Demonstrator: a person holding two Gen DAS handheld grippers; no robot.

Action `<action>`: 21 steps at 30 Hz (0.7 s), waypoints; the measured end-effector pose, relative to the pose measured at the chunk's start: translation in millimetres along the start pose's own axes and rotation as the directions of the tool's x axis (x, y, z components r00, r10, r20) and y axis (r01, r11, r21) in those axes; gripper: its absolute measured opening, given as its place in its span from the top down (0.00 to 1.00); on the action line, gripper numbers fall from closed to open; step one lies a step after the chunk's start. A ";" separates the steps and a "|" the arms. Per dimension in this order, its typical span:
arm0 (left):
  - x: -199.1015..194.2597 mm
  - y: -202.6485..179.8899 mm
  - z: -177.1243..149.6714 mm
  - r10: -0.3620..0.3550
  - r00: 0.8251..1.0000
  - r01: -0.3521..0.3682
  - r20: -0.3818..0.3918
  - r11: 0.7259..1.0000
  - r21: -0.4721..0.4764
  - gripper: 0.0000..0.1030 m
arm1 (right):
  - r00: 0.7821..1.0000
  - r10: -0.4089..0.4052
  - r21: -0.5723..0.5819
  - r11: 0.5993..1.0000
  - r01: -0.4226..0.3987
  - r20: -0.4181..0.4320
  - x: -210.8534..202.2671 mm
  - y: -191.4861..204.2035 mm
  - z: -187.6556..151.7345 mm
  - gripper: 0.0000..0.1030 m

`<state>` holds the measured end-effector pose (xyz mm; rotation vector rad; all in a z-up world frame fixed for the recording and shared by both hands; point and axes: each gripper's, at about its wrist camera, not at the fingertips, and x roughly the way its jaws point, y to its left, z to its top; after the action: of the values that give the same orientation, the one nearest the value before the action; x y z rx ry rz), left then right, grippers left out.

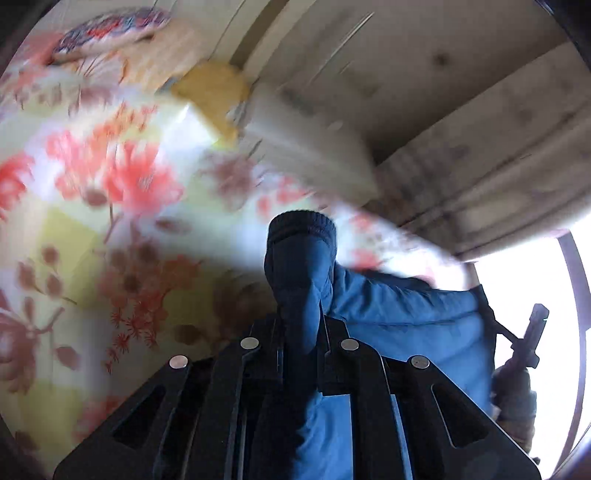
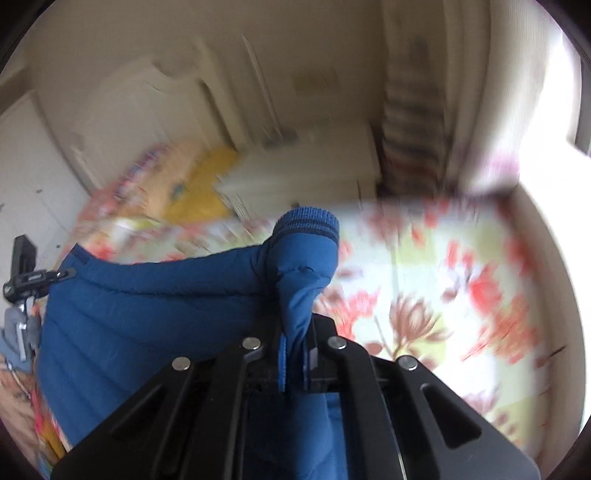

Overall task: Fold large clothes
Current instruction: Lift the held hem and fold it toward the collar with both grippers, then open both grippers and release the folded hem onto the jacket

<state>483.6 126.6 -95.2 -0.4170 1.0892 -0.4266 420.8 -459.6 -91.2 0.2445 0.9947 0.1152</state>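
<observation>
A blue padded jacket (image 1: 406, 314) hangs lifted between both grippers, above a bed with a floral sheet (image 1: 92, 221). My left gripper (image 1: 301, 332) is shut on one sleeve just below its dark ribbed cuff (image 1: 301, 225). My right gripper (image 2: 293, 347) is shut on the other sleeve below its blue ribbed cuff (image 2: 308, 221); the jacket body (image 2: 147, 314) stretches off to the left. The other gripper shows far right in the left wrist view (image 1: 532, 339) and far left in the right wrist view (image 2: 26, 280). Both views are motion-blurred.
The floral bed sheet (image 2: 443, 295) spreads below. A patterned pillow (image 1: 110, 29) and a yellow cushion (image 1: 214, 92) lie at the bed's far end, next to a white cabinet (image 2: 314, 162). A striped curtain (image 2: 413, 129) and bright window (image 2: 546, 92) stand to the right.
</observation>
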 end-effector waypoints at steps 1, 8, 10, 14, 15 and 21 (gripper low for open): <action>13.5 5.2 -5.3 0.000 1.000 0.000 -0.010 1.000 -0.001 0.87 | 1.000 0.002 0.019 1.000 -0.001 -0.019 15.8 -5.1 -8.6 0.90; 10.7 20.0 -13.4 -0.048 0.997 0.047 0.062 0.999 0.021 0.86 | 0.998 0.049 0.069 0.996 -0.052 0.040 11.2 -14.6 -23.1 0.89; 15.2 14.1 -14.2 0.002 0.998 -0.005 0.069 0.999 0.044 0.81 | 0.998 0.040 0.066 0.997 -0.043 0.048 14.7 -12.9 -26.9 0.88; 18.4 17.0 -17.5 0.067 0.994 -0.070 0.081 0.997 0.033 0.59 | 0.995 0.077 0.125 0.989 -0.084 0.064 15.8 -26.4 -31.2 0.73; 11.7 20.0 -18.7 0.099 0.990 -0.101 0.100 0.995 0.013 0.53 | 0.994 0.085 0.140 0.986 -0.094 0.064 12.0 -30.3 -31.7 0.67; -86.5 33.4 -49.4 -0.031 0.953 0.047 0.301 0.998 -0.047 0.09 | 0.978 0.128 0.083 0.986 -0.143 0.162 -80.2 -30.1 -65.1 0.25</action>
<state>408.4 194.5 -67.5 -0.5338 0.7991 -0.3555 322.2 -495.4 -67.4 0.4025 0.8277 0.1714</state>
